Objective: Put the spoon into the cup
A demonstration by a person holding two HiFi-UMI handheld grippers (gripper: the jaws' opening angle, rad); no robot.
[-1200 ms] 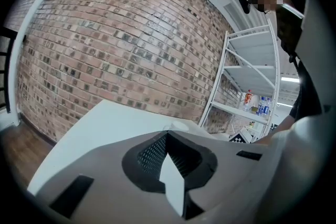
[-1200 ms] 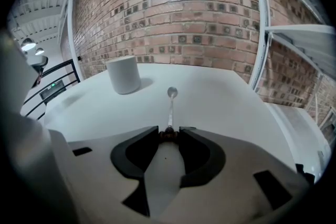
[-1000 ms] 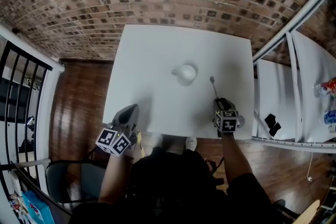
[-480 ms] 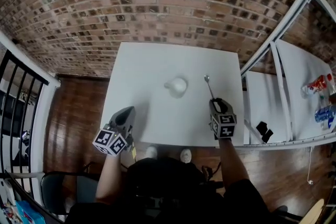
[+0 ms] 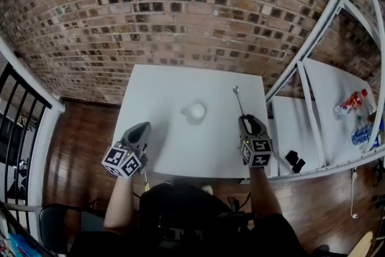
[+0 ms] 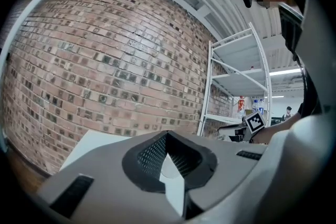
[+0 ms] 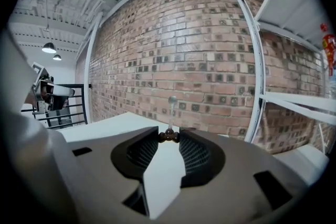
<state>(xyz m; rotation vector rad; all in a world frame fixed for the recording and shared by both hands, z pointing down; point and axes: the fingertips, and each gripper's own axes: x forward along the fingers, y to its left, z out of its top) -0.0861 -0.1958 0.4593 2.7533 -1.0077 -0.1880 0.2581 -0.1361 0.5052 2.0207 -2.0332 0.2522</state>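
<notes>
A white cup (image 5: 194, 111) stands near the middle of the white table (image 5: 156, 87). My right gripper (image 5: 247, 120) hangs to the cup's right, shut on the handle of a metal spoon (image 5: 238, 100). The spoon points away from me toward the brick wall. In the right gripper view the handle is pinched between the tips of the right gripper (image 7: 169, 136), and the spoon bowl (image 7: 172, 99) stands up beyond them. My left gripper (image 5: 141, 128) hovers at the table's near left, holding nothing. In the left gripper view the tips of the left gripper (image 6: 167, 134) meet.
A brick wall (image 5: 180, 3) rises behind the table. A white metal shelf rack (image 5: 313, 87) with bottles (image 5: 350, 105) stands to the right, and a black object (image 5: 295, 161) lies on its lower shelf. A black railing (image 5: 15, 123) runs along the left above the wood floor.
My right gripper has risen with the spoon, whose handle end has come up off the table. The left gripper has risen a little. The cup has stayed in place.
</notes>
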